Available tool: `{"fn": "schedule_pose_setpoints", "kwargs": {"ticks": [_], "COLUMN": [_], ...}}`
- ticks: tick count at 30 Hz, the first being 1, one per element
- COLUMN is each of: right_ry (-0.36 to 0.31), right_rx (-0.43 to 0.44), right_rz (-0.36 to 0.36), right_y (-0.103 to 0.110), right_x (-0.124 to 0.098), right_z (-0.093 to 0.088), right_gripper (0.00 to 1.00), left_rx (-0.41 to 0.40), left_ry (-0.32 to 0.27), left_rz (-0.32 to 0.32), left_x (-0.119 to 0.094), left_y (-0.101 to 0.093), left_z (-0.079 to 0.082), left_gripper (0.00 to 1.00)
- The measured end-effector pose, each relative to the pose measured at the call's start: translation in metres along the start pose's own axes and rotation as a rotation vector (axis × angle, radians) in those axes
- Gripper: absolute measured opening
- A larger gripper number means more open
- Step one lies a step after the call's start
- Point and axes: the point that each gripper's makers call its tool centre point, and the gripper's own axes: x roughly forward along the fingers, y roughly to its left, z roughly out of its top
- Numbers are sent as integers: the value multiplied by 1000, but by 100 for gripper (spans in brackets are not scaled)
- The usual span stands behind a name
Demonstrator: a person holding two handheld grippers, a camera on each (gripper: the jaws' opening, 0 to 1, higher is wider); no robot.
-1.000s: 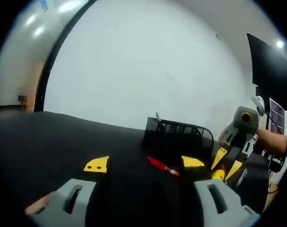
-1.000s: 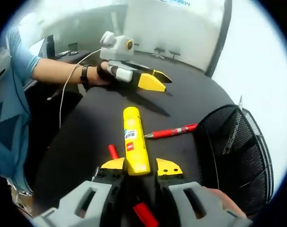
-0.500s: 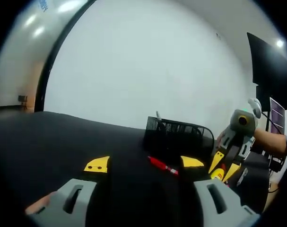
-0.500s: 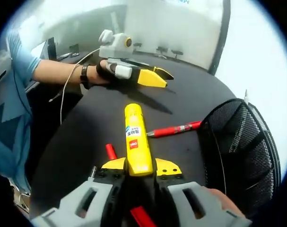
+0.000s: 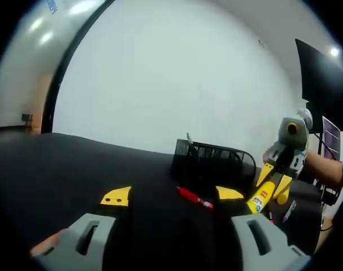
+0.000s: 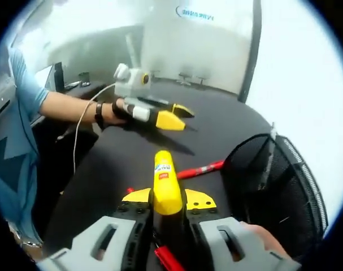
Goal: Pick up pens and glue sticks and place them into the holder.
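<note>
While the left tool point(image 5: 172, 196) gapes, the right tool point(image 6: 168, 199) clamps the glue stick point(image 6: 166, 183)

A wide counter point(image 6: 216, 121) with a matte black top carries everything here; the same dark surface point(image 5: 75, 164) stretches across the left gripper view. A black wire-mesh holder point(image 6: 278, 186) stands upright on it, also seen in the left gripper view point(image 5: 213, 161). A slim red pen point(image 6: 198, 169) lies flat on the counter just beside the holder's base point(image 5: 194, 198). Another red pen-like item point(image 6: 166, 258) lies at the near edge, partly hidden.
</note>
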Motion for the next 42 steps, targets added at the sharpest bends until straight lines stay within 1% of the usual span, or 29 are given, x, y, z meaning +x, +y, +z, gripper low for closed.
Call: {"fn": "schedule_pose_setpoints", "kwargs": {"ticks": [3, 7, 11, 16, 20, 25, 29, 31, 35, 42], "right_ry": [-21, -50, -66, -84, -98, -136, -192, -210, -223, -273], "right_rx": [-16, -40, -73, -94, -96, -97, -58, -38, -13, 40], "right_rz": [-17, -23, -25, -17, -10, -9, -13, -14, -31, -33], "right_y": [0, 3, 7, 12, 13, 16, 12, 10, 5, 6], "right_x": [-6, -13, -18, -18, -14, -7, -4, -3, 0, 3], "right_z": [11, 27, 40, 53, 56, 61, 64, 63, 55, 52], "right_gripper": [17, 17, 17, 17, 17, 18, 18, 18, 19, 19], "left_rx": [0, 0, 0, 1, 2, 3, 1, 2, 2, 1], "left_ry": [2, 2, 2, 4, 5, 7, 5, 5, 5, 5], "left_rz": [1, 2, 4, 5, 7, 7, 8, 8, 8, 9], "left_x": [0, 0, 0, 0, 0, 0, 0, 0, 0, 0], "left_y": [0, 0, 0, 0, 0, 0, 1, 1, 1, 1], "left_z": [0, 0, 0, -1, -1, -1, -1, -1, -1, 0], "left_gripper": [55, 55, 55, 54, 54, 54, 54, 54, 54, 54]}}
